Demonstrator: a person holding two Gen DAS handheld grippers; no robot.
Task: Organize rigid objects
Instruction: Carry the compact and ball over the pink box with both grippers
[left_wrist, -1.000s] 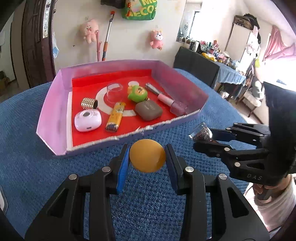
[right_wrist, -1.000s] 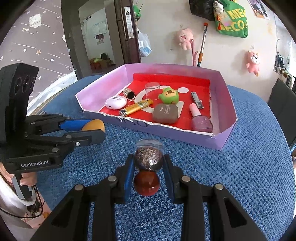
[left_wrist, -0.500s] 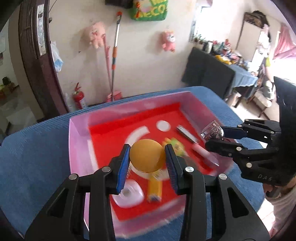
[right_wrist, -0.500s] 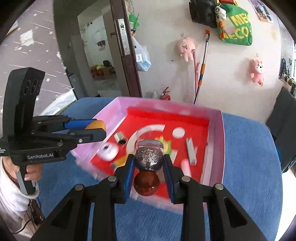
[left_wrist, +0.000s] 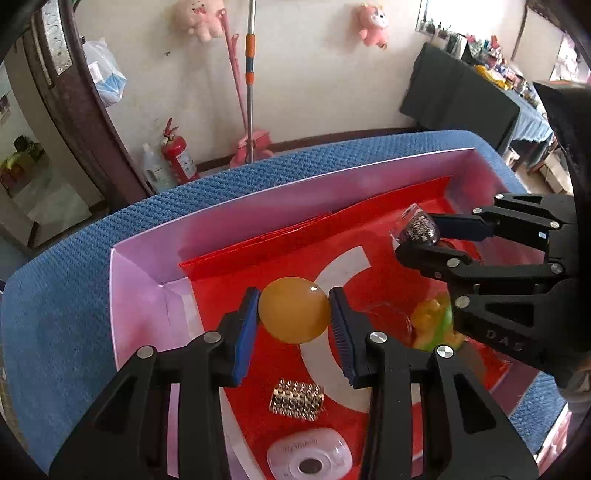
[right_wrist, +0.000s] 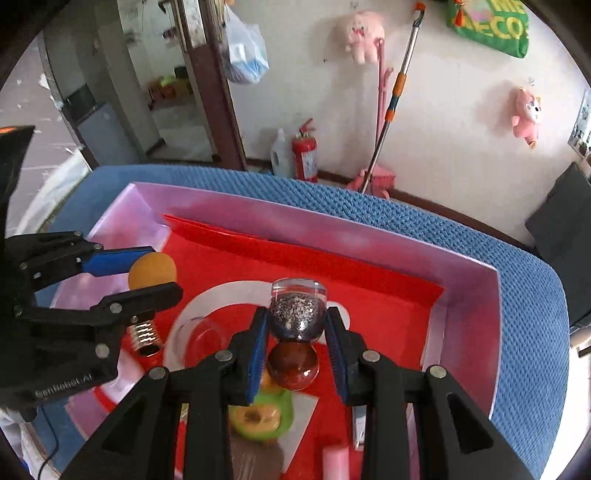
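My left gripper (left_wrist: 293, 312) is shut on an orange ball (left_wrist: 293, 310), held above the back left part of the pink tray (left_wrist: 147, 280) with its red liner. The same ball (right_wrist: 152, 272) shows in the right wrist view between the left gripper's fingers. My right gripper (right_wrist: 295, 332) is shut on a small hourglass (right_wrist: 297, 314) filled with glittery sand, its red-brown lower bulb hanging below the pads. It hovers over the tray's middle right, and the hourglass (left_wrist: 417, 229) also appears in the left wrist view.
In the tray lie a gold spiked roller (left_wrist: 297, 398), a white oval case (left_wrist: 308, 458), a clear dish (right_wrist: 201, 338), a green avocado toy (right_wrist: 260, 415), a brown case (right_wrist: 251, 461) and a pink bottle (right_wrist: 334, 463). Blue cloth (right_wrist: 524, 332) covers the table. Mops and a fire extinguisher (right_wrist: 304, 153) stand at the wall.
Both grippers have travelled forward from in front of the tray's near wall to above its inside, each still holding its object. The tray's contents now lie beneath them.
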